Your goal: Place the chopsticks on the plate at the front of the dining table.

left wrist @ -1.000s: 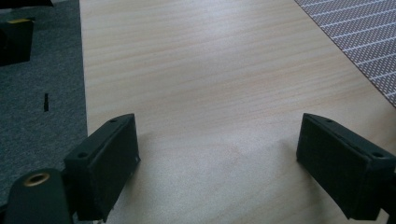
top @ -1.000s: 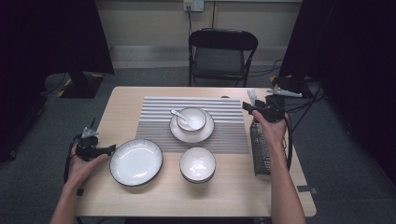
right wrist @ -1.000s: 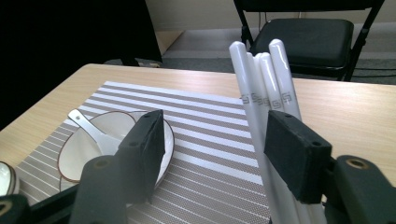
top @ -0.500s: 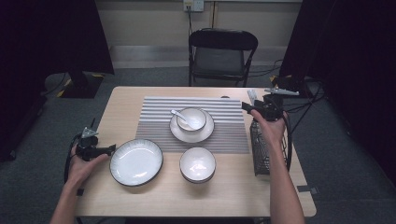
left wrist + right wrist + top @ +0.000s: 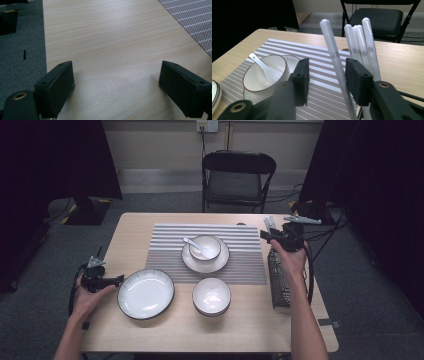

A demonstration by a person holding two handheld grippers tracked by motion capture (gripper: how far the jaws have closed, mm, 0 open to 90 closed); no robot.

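Nothing on the worktop (image 5: 150, 227) has shifted; only the right gripper (image 5: 325, 72) has been closing its jaws around one white chopstick (image 5: 334, 58) in the mesh holder (image 5: 280, 282), pads not yet pressing. Plate (image 5: 146, 293) and bowls are set; chopsticks remain unplaced. Left gripper (image 5: 116, 92) rests released, empty.

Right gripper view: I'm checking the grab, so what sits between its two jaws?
One white chopstick stands tilted between the right gripper jaws, which have just been closing, pads apart from it; the other chopsticks stand behind the right-hand jaw.
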